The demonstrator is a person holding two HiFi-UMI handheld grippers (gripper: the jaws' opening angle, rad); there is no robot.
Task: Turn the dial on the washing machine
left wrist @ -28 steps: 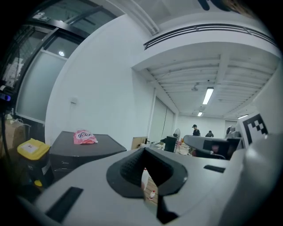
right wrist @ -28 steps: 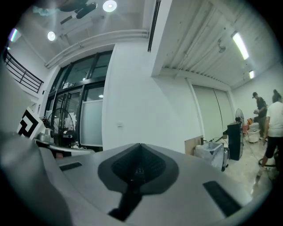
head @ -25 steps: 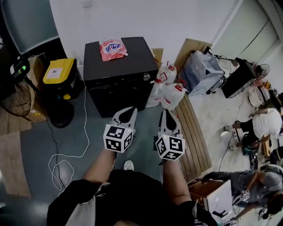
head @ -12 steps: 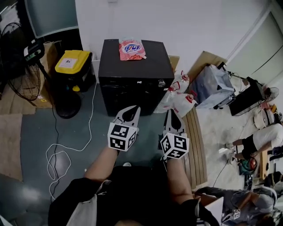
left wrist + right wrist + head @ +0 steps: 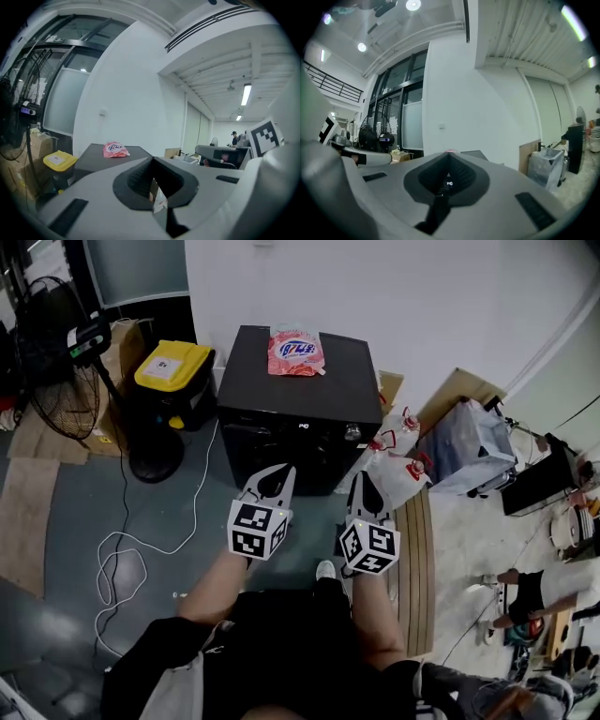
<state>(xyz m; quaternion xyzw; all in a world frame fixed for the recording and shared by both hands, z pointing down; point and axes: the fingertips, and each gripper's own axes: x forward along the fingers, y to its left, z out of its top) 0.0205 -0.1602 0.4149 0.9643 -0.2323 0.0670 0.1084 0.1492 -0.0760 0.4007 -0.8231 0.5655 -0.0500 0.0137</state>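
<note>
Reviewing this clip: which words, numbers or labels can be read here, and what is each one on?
"140": lit display on the front of the washing machine; tiny, so this reading is uncertain.
Pink pouch on top of the machine: blue logo, too blurred to read.
Yellow bin lid: white label, too small to read.
Nothing else is legible.

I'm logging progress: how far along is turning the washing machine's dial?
Nothing looks done yet. The left gripper and right gripper are shut, empty, held short of the washing machine. Still to do: reach its dial, grip and turn it.
</note>
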